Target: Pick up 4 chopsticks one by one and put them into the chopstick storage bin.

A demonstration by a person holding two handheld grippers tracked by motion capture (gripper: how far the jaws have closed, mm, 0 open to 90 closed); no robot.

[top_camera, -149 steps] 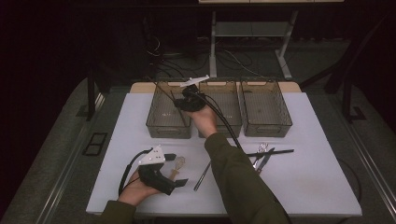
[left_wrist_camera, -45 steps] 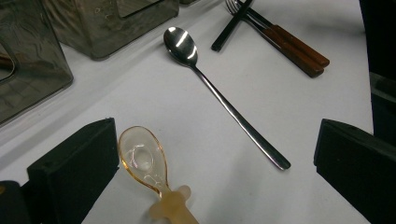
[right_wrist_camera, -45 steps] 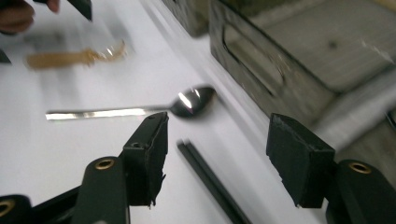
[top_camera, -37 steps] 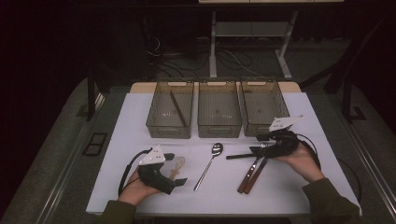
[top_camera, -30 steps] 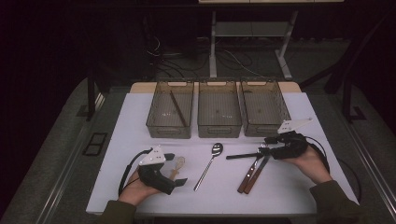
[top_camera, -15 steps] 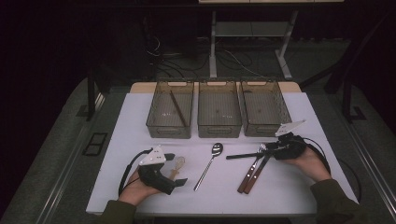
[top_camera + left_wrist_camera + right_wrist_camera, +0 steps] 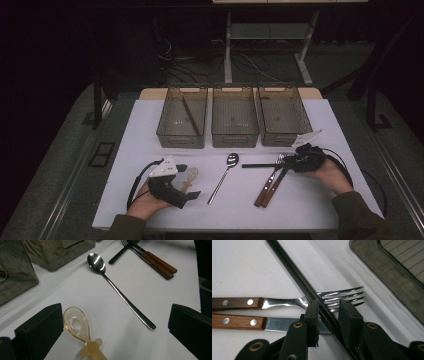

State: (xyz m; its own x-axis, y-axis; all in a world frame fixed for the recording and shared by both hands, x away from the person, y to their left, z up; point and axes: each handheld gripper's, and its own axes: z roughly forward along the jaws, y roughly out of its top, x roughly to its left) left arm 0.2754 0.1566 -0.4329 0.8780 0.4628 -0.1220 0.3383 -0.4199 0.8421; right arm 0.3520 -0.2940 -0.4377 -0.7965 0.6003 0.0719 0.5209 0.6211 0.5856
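Sorting's barely started: one stick sits in the far-left bin [image 7: 181, 117], right gripper [image 7: 328, 312] has just been closing around the black chopstick [image 7: 294, 272] lying over the forks [image 7: 287, 302] but isn't visibly clamped yet, left gripper [image 7: 112, 330] gapes idle around the amber spoon [image 7: 76, 325].

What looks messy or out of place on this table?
The cutlery by the right tongs is a jumble: a black chopstick lies slantwise across a wooden-handled fork, with a second wooden-handled piece alongside. The metal spoon and the amber plastic spoon lie loose outside the trays.
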